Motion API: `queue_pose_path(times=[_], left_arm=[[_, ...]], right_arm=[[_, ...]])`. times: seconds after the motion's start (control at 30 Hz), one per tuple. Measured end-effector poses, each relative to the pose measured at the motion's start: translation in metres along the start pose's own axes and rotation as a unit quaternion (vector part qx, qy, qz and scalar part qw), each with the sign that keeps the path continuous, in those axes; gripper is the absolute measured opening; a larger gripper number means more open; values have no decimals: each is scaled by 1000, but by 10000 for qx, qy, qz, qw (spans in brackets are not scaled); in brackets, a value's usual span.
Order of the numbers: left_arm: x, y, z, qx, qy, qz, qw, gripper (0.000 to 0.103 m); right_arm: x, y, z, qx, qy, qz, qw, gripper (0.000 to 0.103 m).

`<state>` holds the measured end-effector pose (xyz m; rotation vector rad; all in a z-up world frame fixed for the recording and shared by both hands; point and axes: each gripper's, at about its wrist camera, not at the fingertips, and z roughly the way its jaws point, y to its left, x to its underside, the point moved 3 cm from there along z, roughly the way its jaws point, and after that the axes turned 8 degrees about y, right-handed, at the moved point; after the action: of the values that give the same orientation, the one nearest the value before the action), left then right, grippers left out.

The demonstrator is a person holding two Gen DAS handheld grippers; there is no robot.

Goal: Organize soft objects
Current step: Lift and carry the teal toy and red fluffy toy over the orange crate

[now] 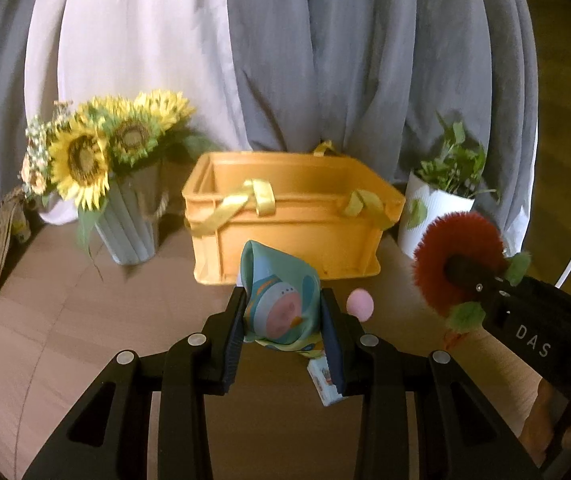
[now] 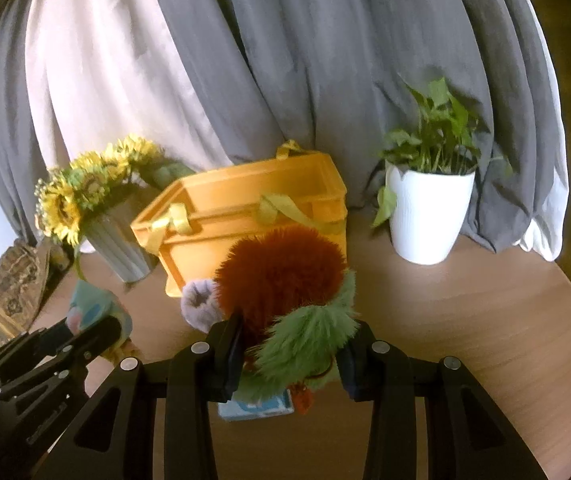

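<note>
A home-like staged corner; grey curtains (image 2: 325, 60) drape behind a round wooden table (image 2: 465, 304); sunflowers (image 1: 81, 156) in a vase, a potted plant (image 2: 429, 208) and a yellow crate (image 1: 285, 220).

Sunflowers (image 1: 81, 156) in a ribbed vase (image 1: 131, 220) and a potted plant (image 2: 431, 216) (white pot) stand on the wooden desk (image 2: 465, 320), before grey curtains (image 1: 345, 60).

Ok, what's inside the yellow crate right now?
The crate looks empty where its inside shows: only bare inner walls and ribbon handles over the rim. Its floor is hidden behind the near wall in both views, so something low could still lie there.
</note>
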<state>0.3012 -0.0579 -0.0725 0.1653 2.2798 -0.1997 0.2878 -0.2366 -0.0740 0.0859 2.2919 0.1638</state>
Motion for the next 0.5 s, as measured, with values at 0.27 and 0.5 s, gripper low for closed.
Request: queue_pose_path(times=[0.27,0.5], left_arm=[[-23,9,-19,-25,-425,203,9989,35],[-42,18,-32,32,-749,333,9966,35]], right_arm=[[-16,18,-18,-1,-304,-19,9995,40],[-29,32,-28,42,-579,14,9983,40]])
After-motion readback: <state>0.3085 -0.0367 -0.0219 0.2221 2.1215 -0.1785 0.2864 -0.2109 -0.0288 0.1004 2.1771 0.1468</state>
